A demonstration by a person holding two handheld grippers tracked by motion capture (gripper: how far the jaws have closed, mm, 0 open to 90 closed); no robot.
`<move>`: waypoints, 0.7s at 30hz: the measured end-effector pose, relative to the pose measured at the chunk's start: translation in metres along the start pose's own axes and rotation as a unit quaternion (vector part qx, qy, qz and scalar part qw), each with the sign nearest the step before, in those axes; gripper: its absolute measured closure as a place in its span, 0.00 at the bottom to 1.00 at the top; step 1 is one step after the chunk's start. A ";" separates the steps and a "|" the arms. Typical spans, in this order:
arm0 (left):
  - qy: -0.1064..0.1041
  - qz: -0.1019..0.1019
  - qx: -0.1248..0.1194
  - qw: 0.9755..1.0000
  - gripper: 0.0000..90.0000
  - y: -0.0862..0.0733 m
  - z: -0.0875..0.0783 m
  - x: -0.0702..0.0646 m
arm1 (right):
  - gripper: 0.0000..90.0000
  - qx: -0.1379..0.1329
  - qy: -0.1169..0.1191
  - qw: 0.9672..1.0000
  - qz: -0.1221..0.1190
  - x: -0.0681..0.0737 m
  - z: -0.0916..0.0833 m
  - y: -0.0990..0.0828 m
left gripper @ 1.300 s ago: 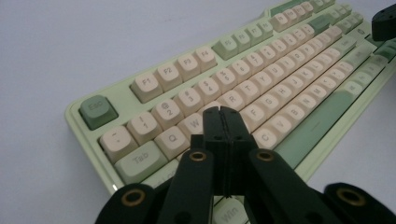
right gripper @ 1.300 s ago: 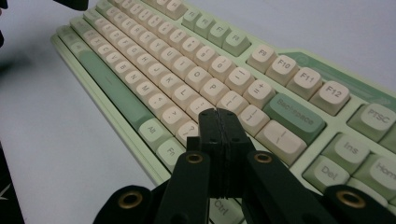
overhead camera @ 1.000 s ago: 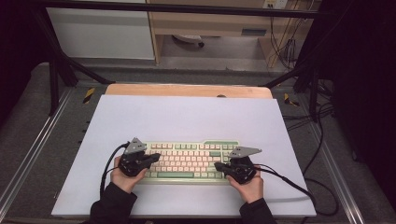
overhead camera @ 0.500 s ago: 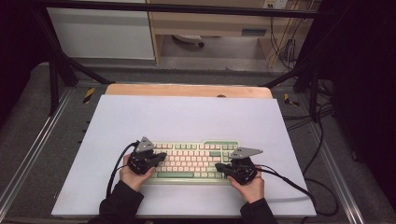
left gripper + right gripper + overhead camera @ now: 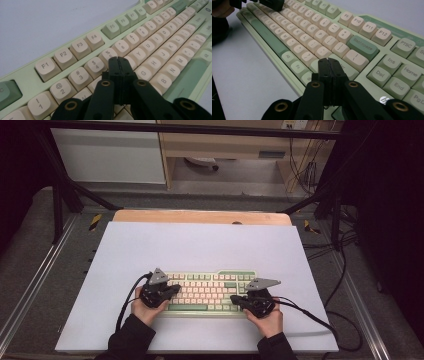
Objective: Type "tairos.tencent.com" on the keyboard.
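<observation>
- Keyboard (image 5: 210, 291) lies flat on the near half of a white mat (image 5: 200, 245), long side across, close to the person's edge.
- Its body is pale green, with cream letter keys and darker green keys such as the space bar (image 5: 187, 307) and Backspace (image 5: 362, 46).
- Left gripper (image 5: 174, 289) sits over the keyboard's left end, held by the left hand (image 5: 145, 307), and points right along the keys.
- In the left gripper view its jaws are pressed together with nothing between them; the tips (image 5: 119, 60) hang over the keys just below the number row, near 5 (image 5: 107, 53) and 6 (image 5: 121, 46). Whether they touch a key I cannot tell.
- Right gripper (image 5: 234, 299) sits over the keyboard's right end, held by the right hand (image 5: 267, 317), and points left.
- In the right gripper view its jaws are likewise closed flat on each other and hold nothing; the tips (image 5: 329, 60) stand above the wide key below the backslash key (image 5: 355, 59), to the left of Del (image 5: 379, 72). Contact with the key cannot be made out.
- That view also has the left gripper (image 5: 270, 3) far off at the top left, low over the keys.
- Each gripper carries a grey three-cornered plate on top and trails a black cable (image 5: 320, 320) across the mat.
- The mat covers a wooden table (image 5: 200, 216), whose far edge is bare.
- Both grippers are well apart, with the middle of the keyboard bare between them.
</observation>
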State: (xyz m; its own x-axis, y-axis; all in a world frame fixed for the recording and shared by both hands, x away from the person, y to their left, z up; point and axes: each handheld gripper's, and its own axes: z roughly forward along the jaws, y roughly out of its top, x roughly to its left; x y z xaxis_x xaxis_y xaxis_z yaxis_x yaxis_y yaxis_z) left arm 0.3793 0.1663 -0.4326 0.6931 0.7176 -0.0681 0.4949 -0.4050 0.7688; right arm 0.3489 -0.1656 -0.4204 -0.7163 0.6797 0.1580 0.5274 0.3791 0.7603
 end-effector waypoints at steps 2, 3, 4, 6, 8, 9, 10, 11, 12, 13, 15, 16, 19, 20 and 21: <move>-0.002 -0.005 -0.002 1.000 1.00 -0.001 -0.002 0.000 | 0.99 0.001 0.000 1.000 -0.001 0.000 0.000 0.000; -0.003 -0.005 -0.003 1.000 1.00 -0.002 -0.003 0.000 | 0.99 0.001 -0.001 1.000 -0.002 0.000 0.000 -0.001; -0.004 -0.003 -0.005 1.000 1.00 -0.003 -0.004 -0.001 | 0.99 0.001 -0.001 1.000 -0.003 0.000 0.000 -0.001; -0.006 -0.003 -0.007 1.000 1.00 -0.003 -0.008 -0.001 | 0.99 0.003 -0.001 1.000 -0.006 0.000 0.001 -0.001; -0.008 -0.004 -0.009 1.000 1.00 -0.004 -0.012 0.000 | 0.99 0.003 -0.002 1.000 -0.006 0.000 0.000 -0.001; -0.009 -0.005 -0.010 1.000 1.00 -0.004 -0.014 0.000 | 1.00 0.003 -0.001 1.000 -0.007 0.000 0.000 -0.001; -0.008 -0.005 -0.012 1.000 1.00 -0.005 -0.016 0.000 | 1.00 0.004 -0.001 1.000 -0.006 0.000 0.000 -0.001; -0.008 -0.004 -0.013 1.000 1.00 -0.005 -0.018 0.001 | 1.00 0.002 -0.002 1.000 -0.004 0.000 -0.001 -0.001; -0.007 -0.005 -0.012 1.000 1.00 -0.005 -0.020 0.001 | 1.00 0.001 -0.002 1.000 -0.004 0.001 -0.001 -0.001; -0.007 -0.005 -0.014 1.000 1.00 -0.005 -0.022 0.002 | 1.00 0.001 -0.002 1.000 -0.004 0.001 -0.001 -0.001; -0.005 -0.007 -0.015 1.000 1.00 -0.006 -0.026 0.003 | 1.00 0.000 -0.002 1.000 -0.002 0.001 -0.002 -0.001; -0.004 -0.008 -0.017 1.000 1.00 -0.006 -0.028 0.004 | 1.00 0.000 -0.001 1.000 -0.001 0.001 -0.002 -0.001; -0.003 -0.011 -0.018 1.000 1.00 -0.009 -0.034 0.006 | 1.00 -0.001 0.000 1.000 0.000 0.001 -0.002 -0.001; -0.001 -0.012 -0.018 1.000 1.00 -0.010 -0.036 0.006 | 1.00 -0.001 0.001 1.000 0.001 0.001 -0.002 0.000; -0.001 -0.012 -0.017 1.000 1.00 -0.011 -0.038 0.007 | 1.00 -0.001 0.002 1.000 0.002 0.001 -0.002 0.000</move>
State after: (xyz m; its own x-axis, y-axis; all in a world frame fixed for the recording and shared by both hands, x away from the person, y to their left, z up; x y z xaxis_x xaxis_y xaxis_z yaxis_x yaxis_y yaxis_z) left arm 0.3588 0.1976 -0.4179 0.6821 0.7260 -0.0870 0.4927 -0.3685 0.7883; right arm 0.3468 -0.1660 -0.4191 -0.7153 0.6794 0.1638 0.5296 0.3741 0.7612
